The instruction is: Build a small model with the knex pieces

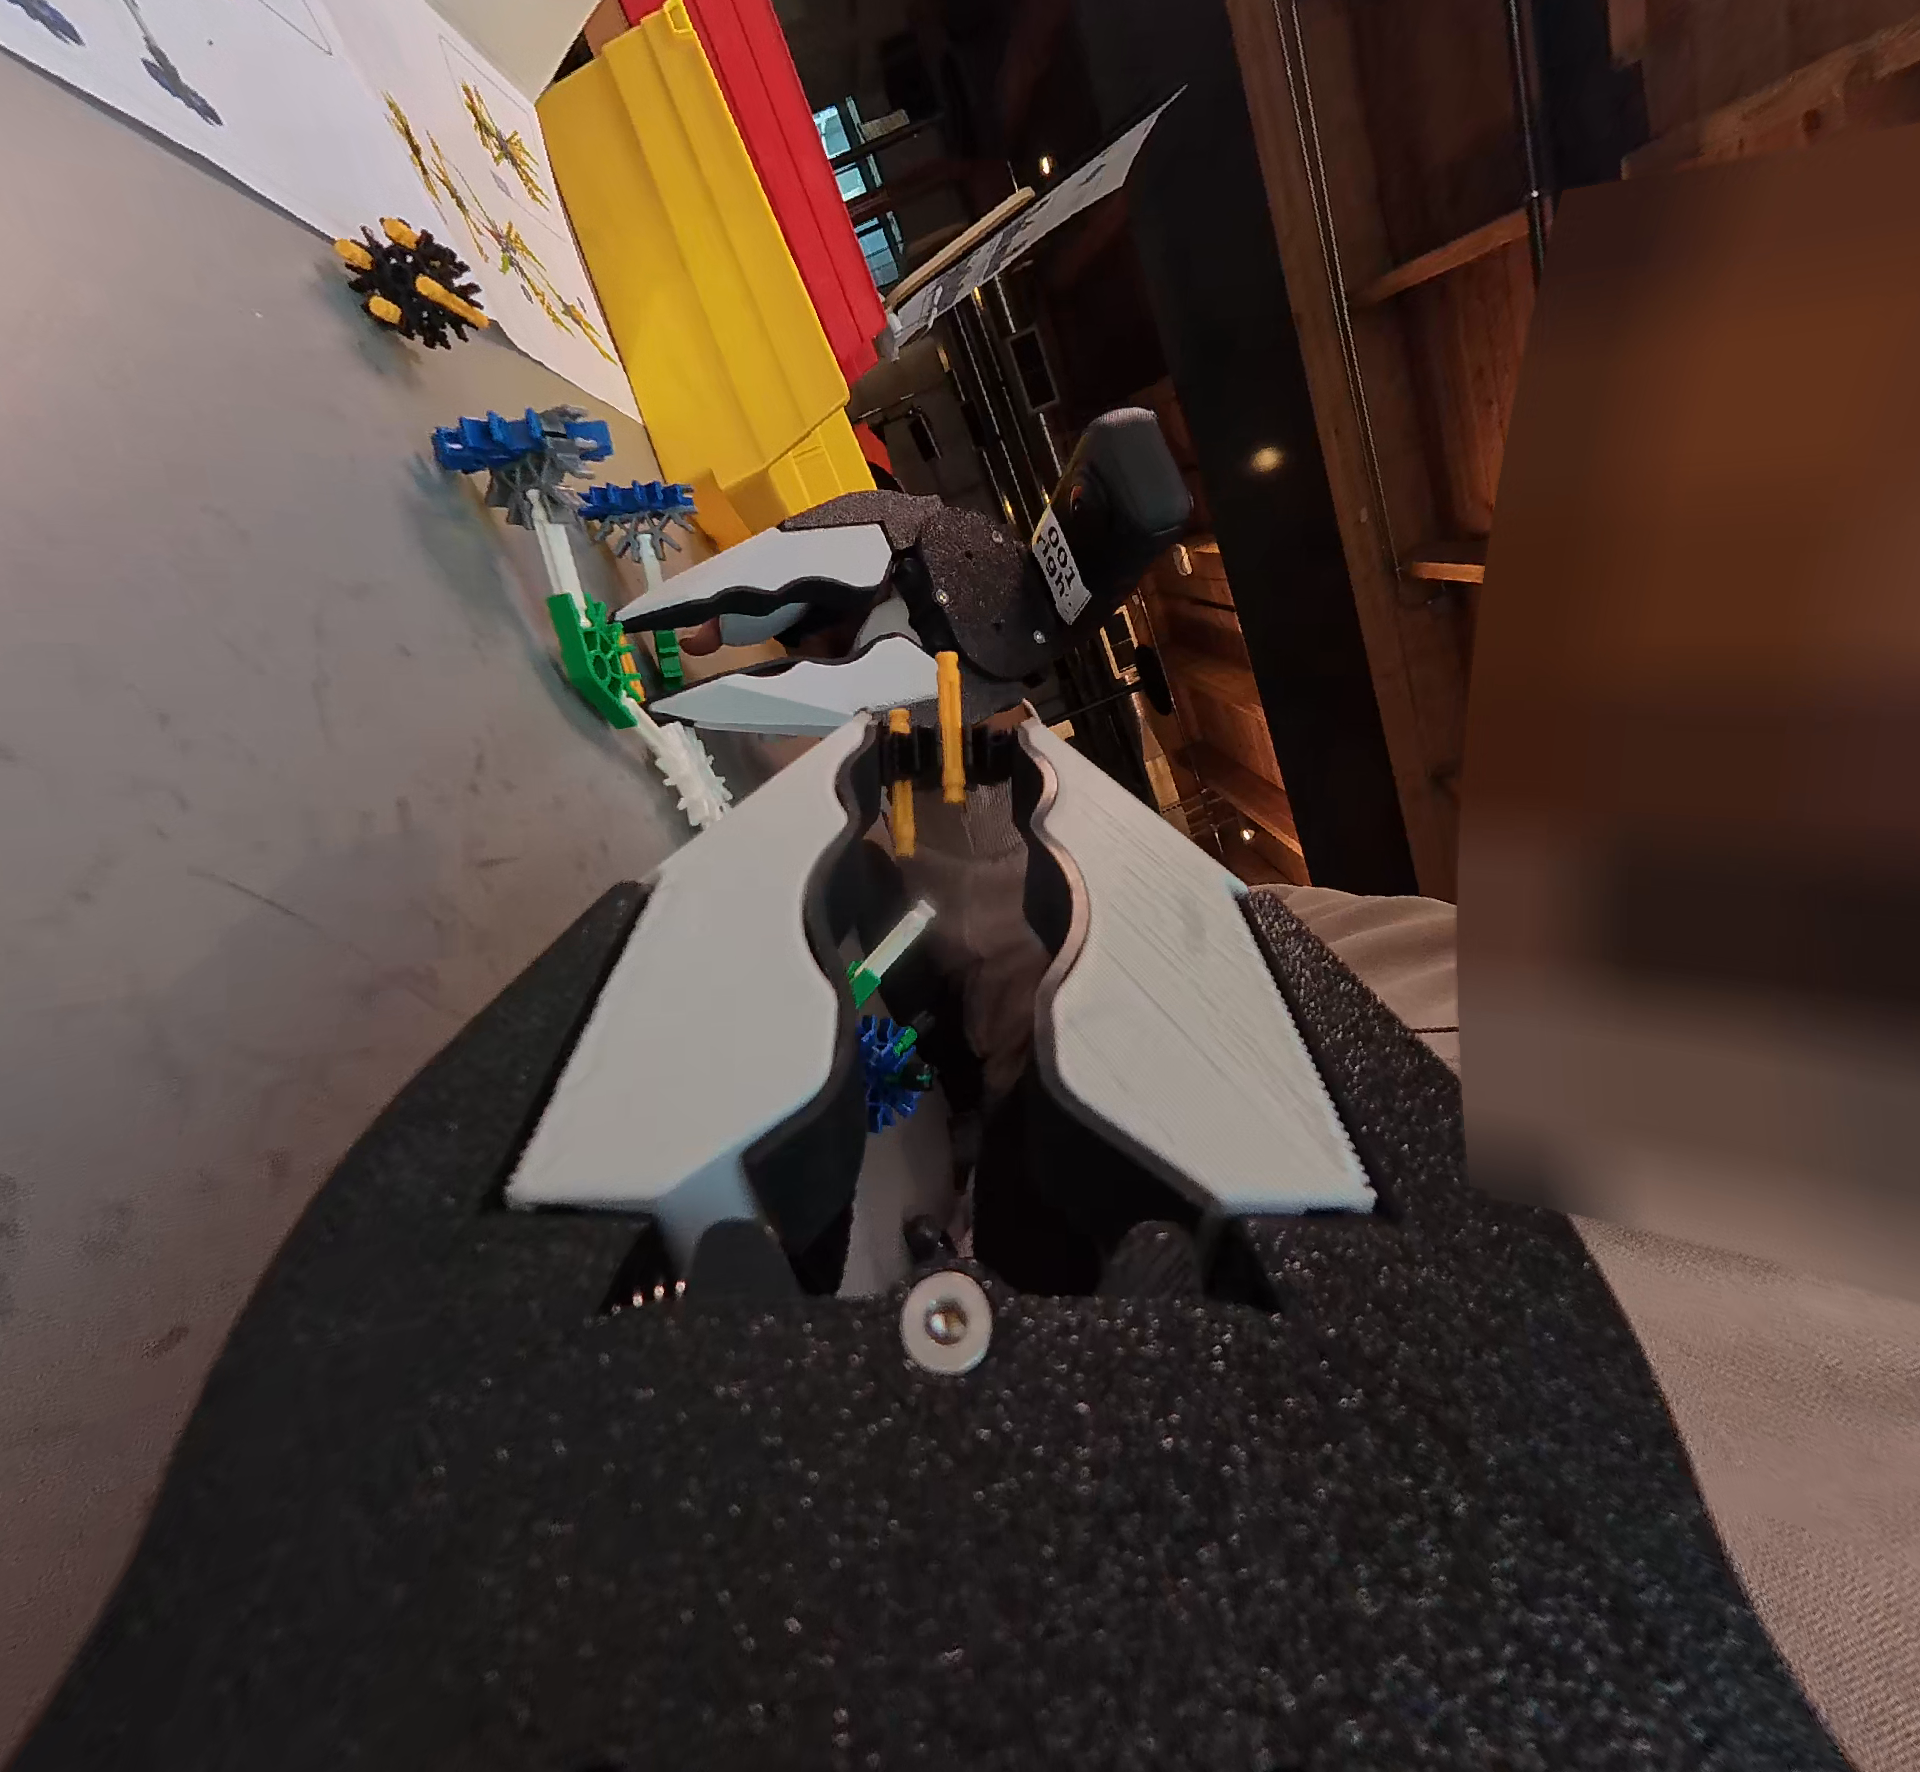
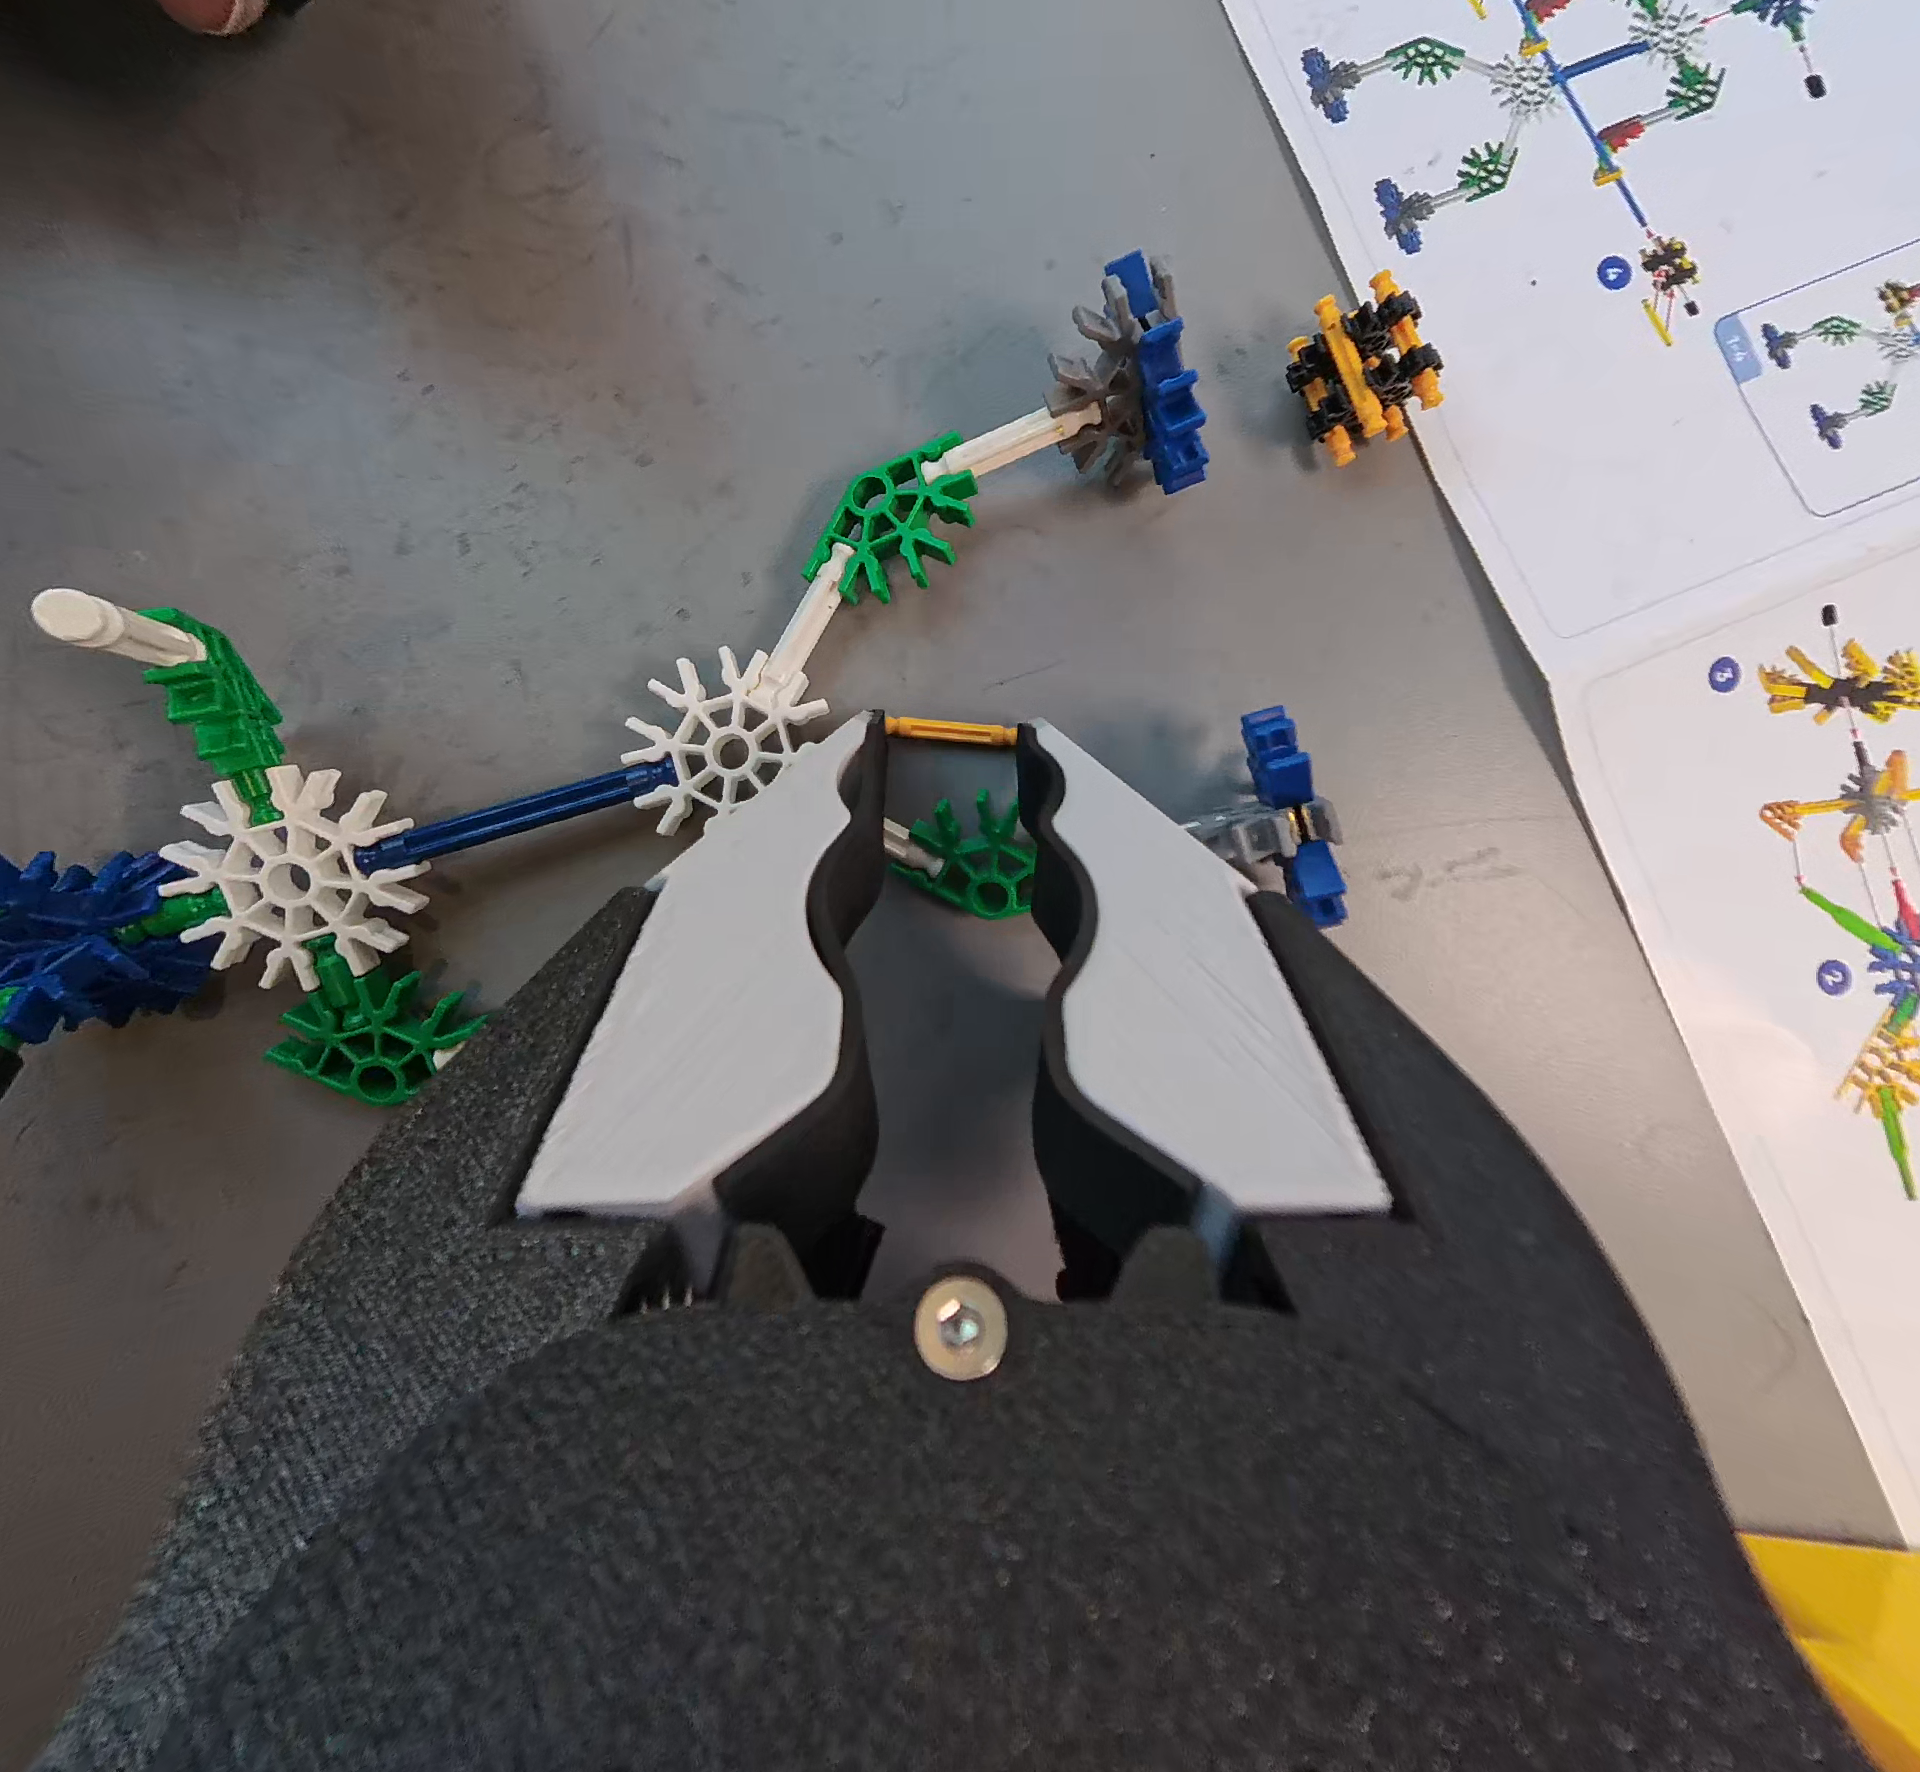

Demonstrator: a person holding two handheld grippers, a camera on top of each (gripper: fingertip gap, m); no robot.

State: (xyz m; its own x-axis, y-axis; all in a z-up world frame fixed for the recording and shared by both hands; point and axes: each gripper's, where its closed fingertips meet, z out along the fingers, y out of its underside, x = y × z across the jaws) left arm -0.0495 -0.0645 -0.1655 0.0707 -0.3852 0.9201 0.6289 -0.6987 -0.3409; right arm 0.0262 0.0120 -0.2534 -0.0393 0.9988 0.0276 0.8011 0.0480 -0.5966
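- Your right gripper (image 2: 951, 735) is nearest the lens; its jaws are clamped end to end on a short yellow rod (image 2: 950, 731).
- Below it on the grey table (image 2: 436, 268) lies a construction-toy model (image 2: 717, 746) of white, green and blue pieces.
- Your left gripper (image 1: 943, 754) has its jaws pressed on a black and yellow cluster (image 1: 935, 748), raised off the table.
- Another black and yellow wheel (image 2: 1363, 368) sits at the edge of the instruction sheet (image 2: 1621, 496).
- Yellow and red bins (image 1: 707, 288) stand behind.
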